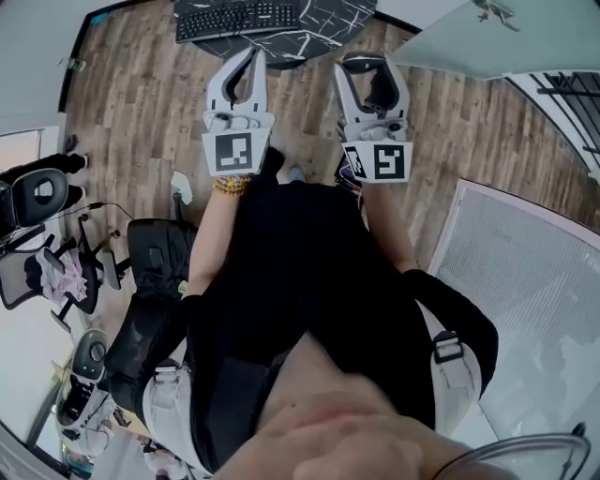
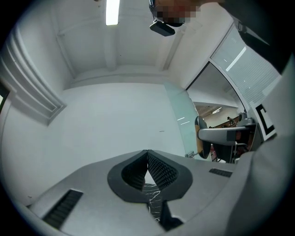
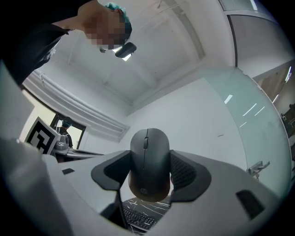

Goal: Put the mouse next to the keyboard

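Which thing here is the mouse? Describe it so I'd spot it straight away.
Find the dark veined table with the black keyboard at the top of the head view. Before it, the right gripper clamps the mouse between its jaws. It is smooth, black and oval with a scroll wheel; the left gripper beside it holds nothing.

On the table's (image 1: pixel 328 23) left part: keyboard (image 1: pixel 239 19). Nearer, side by side: left tongs (image 1: pixel 253 56) and right tongs (image 1: pixel 364 64). Between the right tongs' jaws: mouse (image 3: pixel 148 161). Far left, on the floor (image 1: pixel 141 112): chair (image 1: pixel 37 192).
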`<action>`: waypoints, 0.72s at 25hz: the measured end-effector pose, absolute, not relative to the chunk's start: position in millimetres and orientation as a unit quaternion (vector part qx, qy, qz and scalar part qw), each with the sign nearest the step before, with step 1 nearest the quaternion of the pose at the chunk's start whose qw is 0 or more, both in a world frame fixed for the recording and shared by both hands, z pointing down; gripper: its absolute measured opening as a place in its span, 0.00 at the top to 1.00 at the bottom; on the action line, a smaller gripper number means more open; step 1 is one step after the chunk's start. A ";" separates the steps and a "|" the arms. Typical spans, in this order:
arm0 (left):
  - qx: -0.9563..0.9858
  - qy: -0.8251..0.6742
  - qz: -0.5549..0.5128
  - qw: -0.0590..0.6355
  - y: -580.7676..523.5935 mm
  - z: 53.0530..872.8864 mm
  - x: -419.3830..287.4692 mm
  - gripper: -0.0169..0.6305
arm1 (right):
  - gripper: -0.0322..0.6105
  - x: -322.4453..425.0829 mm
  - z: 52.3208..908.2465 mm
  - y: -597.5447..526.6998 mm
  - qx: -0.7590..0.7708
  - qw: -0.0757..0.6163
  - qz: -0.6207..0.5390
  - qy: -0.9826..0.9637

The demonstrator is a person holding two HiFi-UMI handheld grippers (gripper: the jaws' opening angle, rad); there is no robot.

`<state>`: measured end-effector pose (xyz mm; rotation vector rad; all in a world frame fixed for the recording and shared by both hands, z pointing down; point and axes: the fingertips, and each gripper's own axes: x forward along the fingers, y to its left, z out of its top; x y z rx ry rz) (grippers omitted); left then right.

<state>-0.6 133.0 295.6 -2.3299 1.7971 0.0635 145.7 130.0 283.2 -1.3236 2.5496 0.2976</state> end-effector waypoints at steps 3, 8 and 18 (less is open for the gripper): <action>-0.790 0.605 0.028 0.095 111.3 296.0 -10.5 0.95 | 0.53 141.3 280.4 108.3 -0.464 0.123 0.107 0.871; -0.798 0.594 0.039 0.095 77.8 292.1 -30.8 0.95 | 0.53 124.6 271.4 75.9 -0.478 0.121 0.117 0.862; -0.807 0.580 0.050 0.097 13.8 274.6 -89.6 0.95 | 0.53 85.7 248.2 16.2 -0.504 0.101 0.143 0.846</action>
